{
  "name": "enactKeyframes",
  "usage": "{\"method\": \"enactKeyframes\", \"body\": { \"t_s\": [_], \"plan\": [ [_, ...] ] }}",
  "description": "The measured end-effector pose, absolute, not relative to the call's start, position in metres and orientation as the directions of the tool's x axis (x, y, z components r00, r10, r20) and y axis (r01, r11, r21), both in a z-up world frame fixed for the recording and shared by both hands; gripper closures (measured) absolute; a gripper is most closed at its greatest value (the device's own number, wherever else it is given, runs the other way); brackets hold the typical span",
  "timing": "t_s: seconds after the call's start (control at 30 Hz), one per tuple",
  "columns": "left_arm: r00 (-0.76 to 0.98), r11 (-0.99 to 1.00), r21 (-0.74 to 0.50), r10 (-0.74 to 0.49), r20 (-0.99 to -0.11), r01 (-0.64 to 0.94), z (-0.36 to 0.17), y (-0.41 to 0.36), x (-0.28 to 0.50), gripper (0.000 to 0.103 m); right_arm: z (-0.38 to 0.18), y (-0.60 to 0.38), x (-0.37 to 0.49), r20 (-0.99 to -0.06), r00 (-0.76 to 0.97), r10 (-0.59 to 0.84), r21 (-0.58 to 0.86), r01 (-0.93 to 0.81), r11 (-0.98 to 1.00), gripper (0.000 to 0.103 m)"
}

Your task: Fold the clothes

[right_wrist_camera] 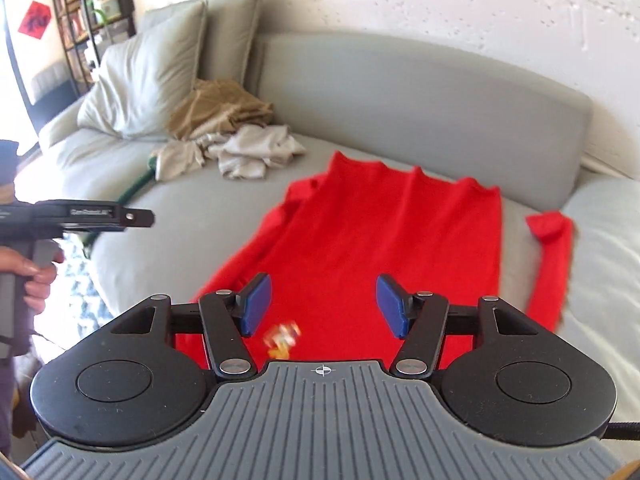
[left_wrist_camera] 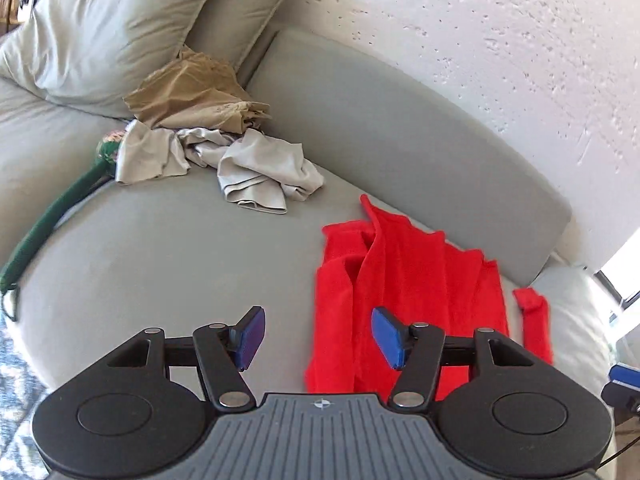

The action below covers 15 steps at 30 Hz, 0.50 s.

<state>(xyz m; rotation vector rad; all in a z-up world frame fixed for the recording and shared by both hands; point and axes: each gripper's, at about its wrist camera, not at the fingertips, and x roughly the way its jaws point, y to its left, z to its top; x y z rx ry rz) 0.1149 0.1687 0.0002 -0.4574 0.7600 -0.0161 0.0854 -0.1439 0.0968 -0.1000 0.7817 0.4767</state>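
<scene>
A red long-sleeved garment (right_wrist_camera: 380, 232) lies spread on the grey sofa seat (right_wrist_camera: 192, 216), one sleeve (right_wrist_camera: 554, 256) trailing to the right; it also shows in the left wrist view (left_wrist_camera: 400, 280). My right gripper (right_wrist_camera: 323, 306) is open and empty, hovering over the garment's near end, where a small orange print (right_wrist_camera: 282, 338) shows. My left gripper (left_wrist_camera: 318, 338) is open and empty, over the seat at the garment's left edge. The left gripper's body (right_wrist_camera: 100, 216) appears at the left of the right wrist view.
A pile of beige and tan clothes (left_wrist_camera: 216, 140) lies further back on the seat beside a green item (left_wrist_camera: 52, 220). Pale cushions (left_wrist_camera: 120, 28) lean at the back left. The sofa backrest (left_wrist_camera: 400, 128) and a white wall (left_wrist_camera: 480, 20) stand behind. A patterned rug (left_wrist_camera: 16, 360) lies below left.
</scene>
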Motion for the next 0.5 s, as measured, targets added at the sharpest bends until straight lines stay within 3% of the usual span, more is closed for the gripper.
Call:
{"method": "enactKeyframes", "body": {
  "t_s": [0.1, 0.2, 0.33, 0.5],
  "plan": [
    [0.701, 0.818, -0.554, -0.304, -0.645, -0.155, -0.027, 0.193, 0.166, 0.049, 0.096, -0.132, 0.121, -0.696, 0.586, 0.415, 0.159, -0.437, 0.885, 0.032],
    [0.652, 0.774, -0.595, -0.339, -0.678, -0.216, -0.073, 0.202, 0.220, 0.053, 0.080, -0.124, 0.168, -0.715, 0.537, 0.447, 0.268, -0.381, 0.885, 0.021],
    [0.613, 0.752, -0.599, -0.344, -0.711, -0.273, -0.122, 0.201, 0.277, 0.054, 0.033, -0.118, 0.237, -0.782, 0.445, 0.435, 0.377, -0.217, 0.900, 0.022],
    [0.667, 0.683, -0.677, -0.372, -0.645, -0.274, -0.157, 0.207, 0.331, 0.054, -0.006, -0.103, 0.284, -0.819, 0.430, 0.380, 0.362, -0.126, 0.924, 0.023]
  ]
}}
